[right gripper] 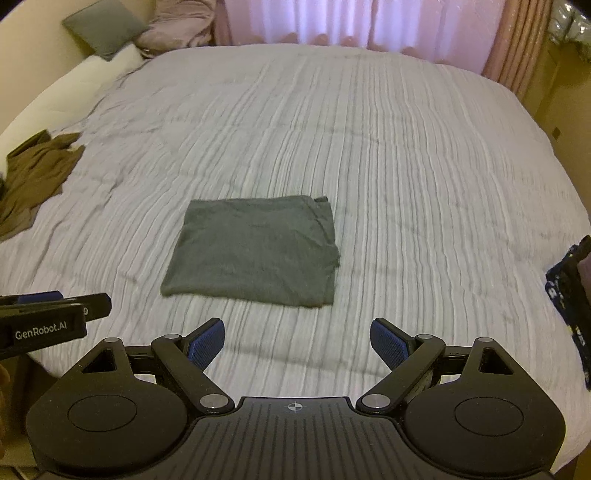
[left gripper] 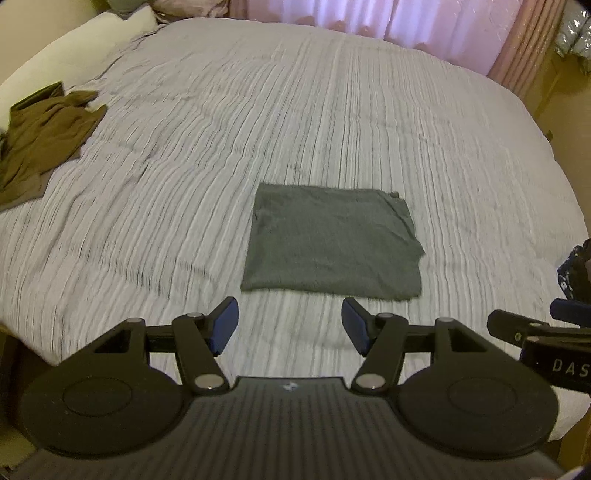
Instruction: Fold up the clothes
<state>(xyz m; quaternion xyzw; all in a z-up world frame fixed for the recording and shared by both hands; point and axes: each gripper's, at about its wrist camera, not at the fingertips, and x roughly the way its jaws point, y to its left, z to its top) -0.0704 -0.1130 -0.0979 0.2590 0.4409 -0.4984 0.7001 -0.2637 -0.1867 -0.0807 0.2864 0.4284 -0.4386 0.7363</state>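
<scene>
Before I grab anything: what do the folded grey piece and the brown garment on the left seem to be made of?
Grey folded piece: looks like a soft, matte knit, maybe jersey or light fleece; slightly fuzzy surface, limp rounded edges. Brown garment: seems a thinner, smoother fabric, lying crumpled in loose drapey folds. Blur keeps the weave unclear in both views.

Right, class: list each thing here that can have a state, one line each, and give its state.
Grey garment: folded into a flat rectangle, lying on the bed.
Brown garment: unfolded, crumpled near the bed's left edge.
Left gripper: open, empty, above the bedspread.
Right gripper: open, empty.
Curtains: drawn.
</scene>
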